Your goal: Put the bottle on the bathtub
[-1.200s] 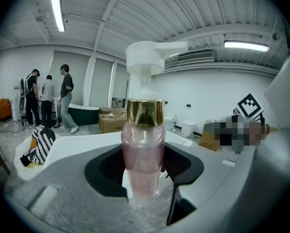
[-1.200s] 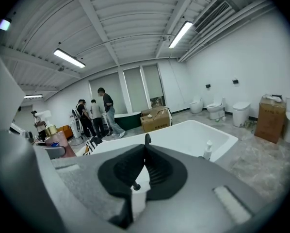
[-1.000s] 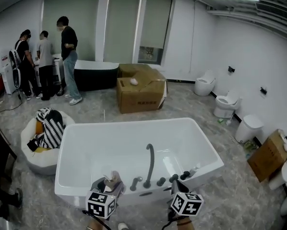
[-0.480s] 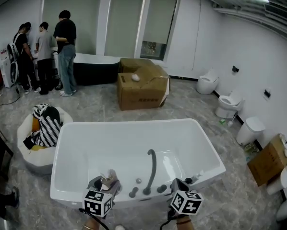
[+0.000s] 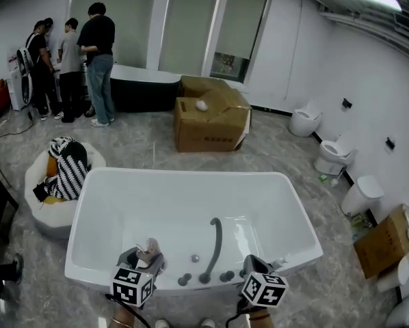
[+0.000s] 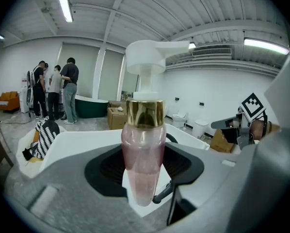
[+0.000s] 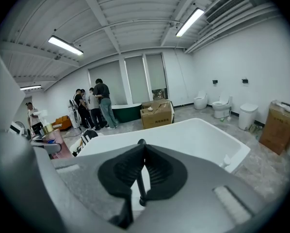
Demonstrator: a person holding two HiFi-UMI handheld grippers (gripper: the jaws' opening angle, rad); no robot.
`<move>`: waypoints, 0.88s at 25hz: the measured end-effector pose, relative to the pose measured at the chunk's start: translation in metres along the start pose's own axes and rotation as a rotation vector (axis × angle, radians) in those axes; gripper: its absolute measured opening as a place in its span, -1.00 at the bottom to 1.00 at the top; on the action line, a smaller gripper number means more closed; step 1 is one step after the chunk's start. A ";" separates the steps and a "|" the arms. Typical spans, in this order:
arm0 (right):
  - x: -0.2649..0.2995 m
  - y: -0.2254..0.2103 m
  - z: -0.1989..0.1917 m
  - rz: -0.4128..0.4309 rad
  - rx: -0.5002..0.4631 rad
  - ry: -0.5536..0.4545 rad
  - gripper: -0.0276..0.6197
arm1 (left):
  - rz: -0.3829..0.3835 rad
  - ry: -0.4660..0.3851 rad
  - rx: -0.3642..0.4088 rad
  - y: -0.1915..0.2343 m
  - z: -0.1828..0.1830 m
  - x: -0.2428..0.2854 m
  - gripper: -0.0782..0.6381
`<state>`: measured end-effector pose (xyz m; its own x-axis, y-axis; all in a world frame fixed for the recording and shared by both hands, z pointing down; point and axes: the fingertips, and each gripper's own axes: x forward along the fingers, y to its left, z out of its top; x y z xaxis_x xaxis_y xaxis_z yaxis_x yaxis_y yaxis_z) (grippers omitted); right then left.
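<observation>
Carrying step: pink translucent pump bottle with gold collar (image 6: 143, 154) clamped upright between left gripper (image 5: 141, 258) fingers, near white bathtub (image 5: 184, 172) front rim; right gripper (image 7: 142, 152) fingers together, empty; next, likely lowering onto rim ledge beside dark faucet (image 5: 213, 248), then releasing.

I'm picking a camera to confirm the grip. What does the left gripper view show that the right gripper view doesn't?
Only the left gripper view: the left gripper clamped on the pink pump bottle with a gold collar, seen head-on. Only the right gripper view: the right gripper shut, empty. Both: that bottle, the white bathtub, brown cardboard box, standing people.
</observation>
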<state>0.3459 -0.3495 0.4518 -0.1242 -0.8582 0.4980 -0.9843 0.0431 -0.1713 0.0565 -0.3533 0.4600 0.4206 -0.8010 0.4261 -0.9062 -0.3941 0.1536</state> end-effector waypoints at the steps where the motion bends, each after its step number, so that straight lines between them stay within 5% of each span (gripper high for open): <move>1: 0.005 -0.003 0.001 0.012 0.001 0.003 -0.91 | 0.016 0.004 -0.005 -0.002 -0.002 0.000 -0.15; 12: 0.040 -0.021 0.013 0.152 -0.069 0.059 -0.91 | 0.199 -0.026 -0.074 -0.018 -0.002 -0.014 -0.15; 22: 0.051 0.015 -0.004 0.289 -0.158 0.119 -0.91 | 0.347 -0.033 -0.162 -0.011 -0.036 -0.050 -0.15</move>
<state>0.3240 -0.3906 0.4781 -0.4049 -0.7340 0.5452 -0.9126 0.3620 -0.1903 0.0437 -0.2928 0.4687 0.0861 -0.8892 0.4493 -0.9891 -0.0224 0.1453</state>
